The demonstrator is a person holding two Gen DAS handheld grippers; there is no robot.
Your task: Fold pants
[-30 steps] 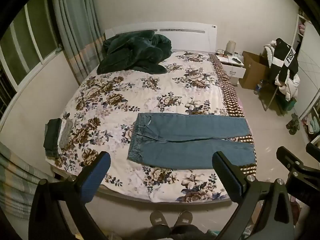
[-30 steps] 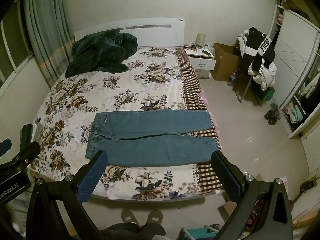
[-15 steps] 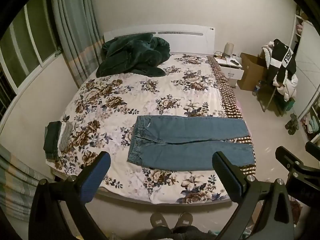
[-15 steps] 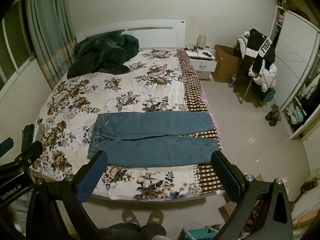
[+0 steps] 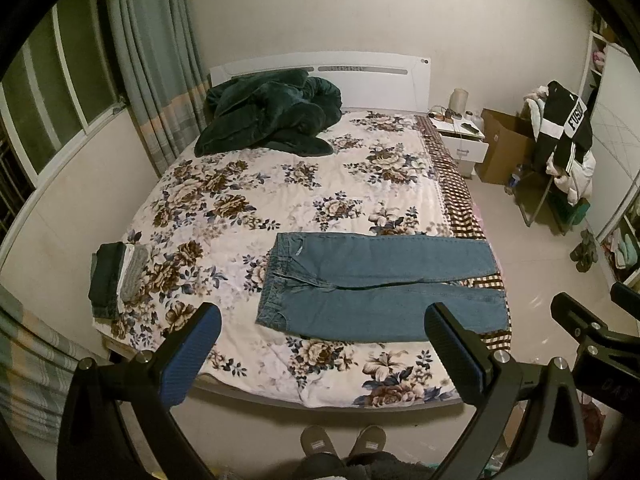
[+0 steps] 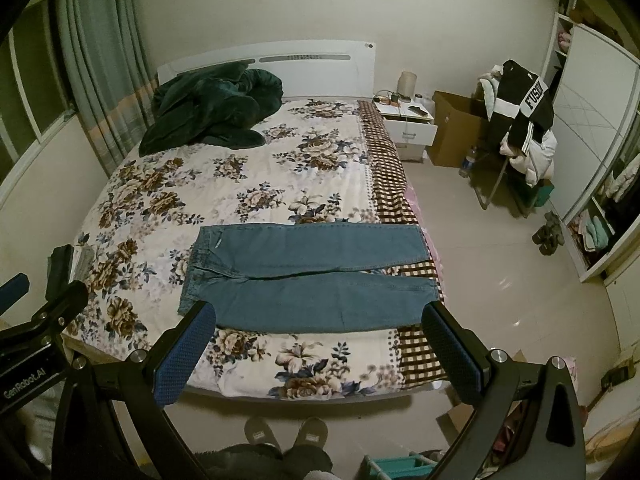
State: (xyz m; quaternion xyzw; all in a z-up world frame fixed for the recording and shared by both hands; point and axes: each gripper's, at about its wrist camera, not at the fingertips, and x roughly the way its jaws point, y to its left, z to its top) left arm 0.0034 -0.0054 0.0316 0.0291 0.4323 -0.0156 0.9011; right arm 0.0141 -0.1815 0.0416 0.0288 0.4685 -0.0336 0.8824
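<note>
Blue jeans (image 5: 380, 284) lie flat and spread on the floral bed (image 5: 280, 200), waistband to the left, both legs pointing right toward the bed's edge. They also show in the right wrist view (image 6: 312, 276). My left gripper (image 5: 320, 340) is open and empty, held high above the foot of the bed. My right gripper (image 6: 316, 336) is open and empty, also well above and short of the jeans. The right gripper's body shows at the right edge of the left wrist view.
A dark green blanket (image 5: 268, 120) is heaped by the headboard. A small stack of folded clothes (image 5: 116, 276) sits at the bed's left edge. A nightstand (image 6: 408, 124), cardboard box (image 6: 456, 132) and a chair with clothes (image 6: 520, 128) stand to the right. My slippers (image 5: 344, 440) are at the bed's foot.
Both views have shifted slightly, with the bed and jeans sitting a little lower in the frame. The jeans have not moved. Both grippers stay open.
</note>
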